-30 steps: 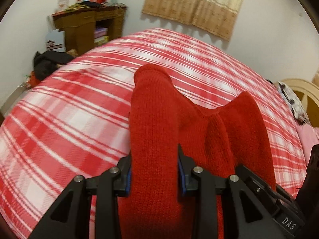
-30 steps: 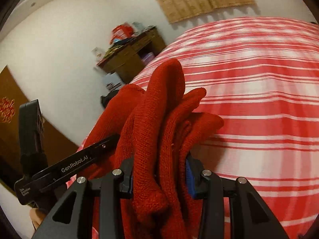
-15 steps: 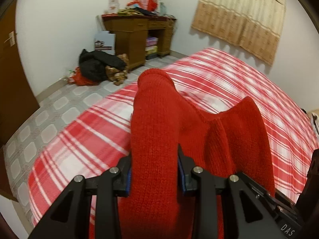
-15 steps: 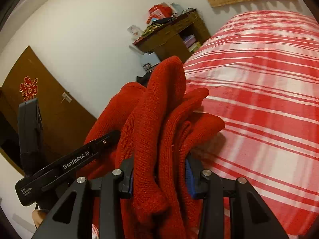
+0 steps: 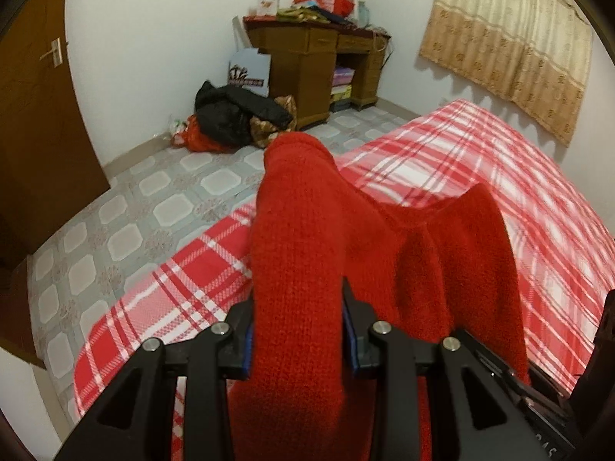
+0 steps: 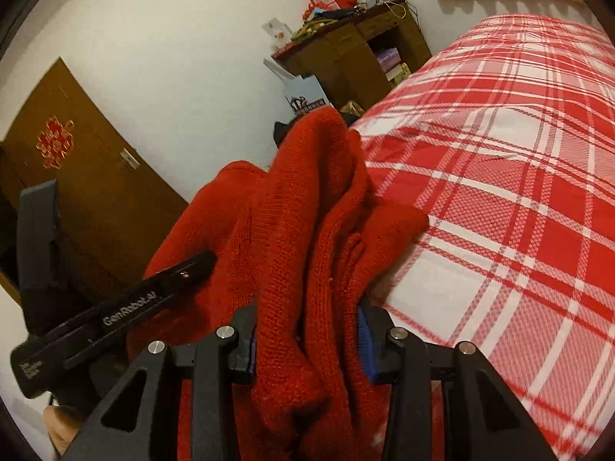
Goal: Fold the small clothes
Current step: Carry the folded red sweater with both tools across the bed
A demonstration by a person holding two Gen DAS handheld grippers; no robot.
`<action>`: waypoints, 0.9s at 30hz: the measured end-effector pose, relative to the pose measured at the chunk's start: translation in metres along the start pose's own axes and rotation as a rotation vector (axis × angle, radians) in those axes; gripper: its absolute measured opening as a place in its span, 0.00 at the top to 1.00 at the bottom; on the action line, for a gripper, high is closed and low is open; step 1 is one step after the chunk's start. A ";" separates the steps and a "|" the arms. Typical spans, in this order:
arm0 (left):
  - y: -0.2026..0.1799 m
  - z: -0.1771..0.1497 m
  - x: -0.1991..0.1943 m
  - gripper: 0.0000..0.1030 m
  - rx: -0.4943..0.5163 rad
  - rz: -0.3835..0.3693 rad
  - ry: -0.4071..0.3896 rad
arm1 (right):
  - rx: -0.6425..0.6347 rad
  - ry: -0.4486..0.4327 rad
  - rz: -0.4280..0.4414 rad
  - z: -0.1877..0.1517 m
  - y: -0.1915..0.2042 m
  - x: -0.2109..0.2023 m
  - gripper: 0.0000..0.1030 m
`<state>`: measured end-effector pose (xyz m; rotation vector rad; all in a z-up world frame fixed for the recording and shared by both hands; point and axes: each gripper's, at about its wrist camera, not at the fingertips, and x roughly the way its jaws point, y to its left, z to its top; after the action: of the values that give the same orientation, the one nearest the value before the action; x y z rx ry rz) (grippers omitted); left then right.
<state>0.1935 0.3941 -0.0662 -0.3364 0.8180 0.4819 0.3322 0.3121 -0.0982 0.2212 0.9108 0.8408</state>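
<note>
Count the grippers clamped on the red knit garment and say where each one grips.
2. The left gripper pinches one smooth fold of the red knit garment. The right gripper pinches a bunched wad, on the side nearer the bed.

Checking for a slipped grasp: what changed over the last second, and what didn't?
Both views swung from the middle of the red plaid bed toward its edge: tiled floor, desk and door now show. So the red knit garment was carried sideways toward that edge. Nothing was released. The left tool and the right tool grip the same folds as before, bunched alike.
</note>
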 end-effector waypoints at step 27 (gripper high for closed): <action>0.047 -0.029 0.004 0.08 -0.166 -0.033 -0.043 | -0.069 -0.198 -0.118 0.007 0.003 -0.058 0.63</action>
<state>0.1529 0.4212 -0.0926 -0.4909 0.7317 0.5262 0.3172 0.2730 -0.0572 0.1849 0.7012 0.7254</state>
